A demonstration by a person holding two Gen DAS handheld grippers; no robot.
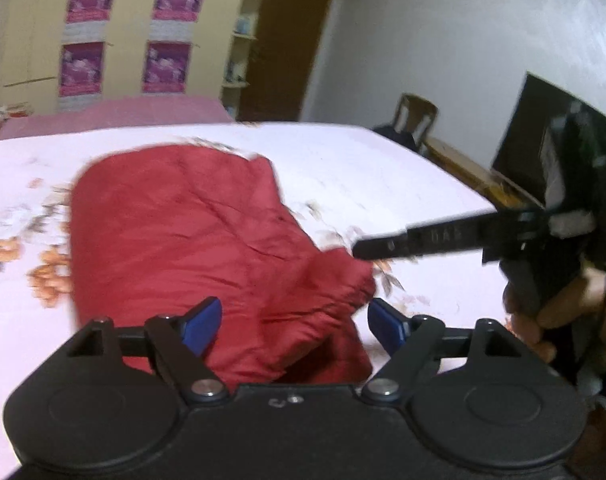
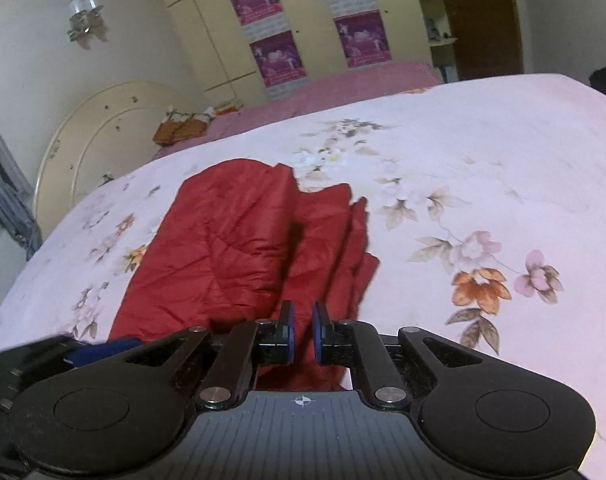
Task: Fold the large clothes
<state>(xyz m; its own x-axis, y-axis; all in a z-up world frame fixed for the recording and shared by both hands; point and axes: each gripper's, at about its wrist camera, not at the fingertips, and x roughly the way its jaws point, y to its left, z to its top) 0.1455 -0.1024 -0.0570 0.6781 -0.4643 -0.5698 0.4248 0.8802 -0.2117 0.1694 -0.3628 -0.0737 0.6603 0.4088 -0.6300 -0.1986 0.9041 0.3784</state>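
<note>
On the floral bedspread (image 2: 483,152), left jaws gape over red garment (image 1: 191,240); right jaws nearly closed, empty.

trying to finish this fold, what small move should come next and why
Probably close the left gripper on the near edge of the red garment. Its jaws stand wide apart with the cloth between them, while the right gripper looks nearly shut beside it.

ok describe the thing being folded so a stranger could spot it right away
Look at the big bed with the pale pink floral sheet. Lying on it near the front is a red quilted garment, folded into stacked layers. It is the only solid dark red thing on the sheet.
</note>
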